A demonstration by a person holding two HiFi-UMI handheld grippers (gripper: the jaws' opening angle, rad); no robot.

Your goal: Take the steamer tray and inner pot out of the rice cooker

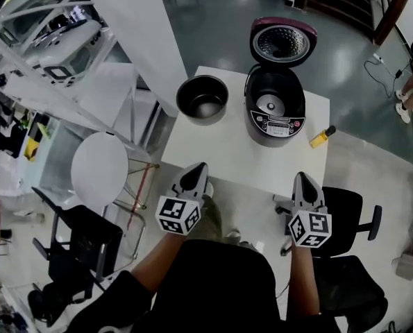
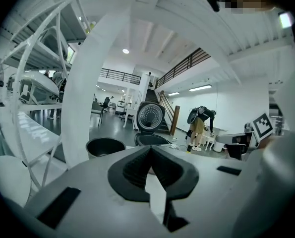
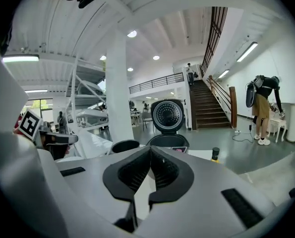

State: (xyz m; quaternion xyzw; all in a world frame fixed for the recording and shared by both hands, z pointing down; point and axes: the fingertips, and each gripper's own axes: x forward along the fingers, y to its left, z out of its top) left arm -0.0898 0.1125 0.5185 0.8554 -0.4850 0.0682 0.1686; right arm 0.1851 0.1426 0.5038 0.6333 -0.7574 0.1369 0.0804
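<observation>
The dark rice cooker (image 1: 275,107) stands open on the white table (image 1: 227,151), its lid (image 1: 283,42) tipped back and its bare heating plate showing. The black inner pot (image 1: 202,99) sits on the table to the cooker's left. I cannot make out a steamer tray. My left gripper (image 1: 200,166) and right gripper (image 1: 302,177) hover at the table's near edge, both shut and holding nothing. The left gripper view shows shut jaws (image 2: 150,151) aimed at the pot (image 2: 105,146) and cooker (image 2: 151,139). The right gripper view shows shut jaws (image 3: 150,151) facing the cooker (image 3: 168,142) and pot (image 3: 125,146).
A yellow-and-black tool (image 1: 322,137) lies at the table's right edge. A white column (image 1: 133,33) rises close to the pot. A round white stool (image 1: 100,168) and black chairs (image 1: 352,217) stand beside the table. A person (image 3: 261,108) bends over far off.
</observation>
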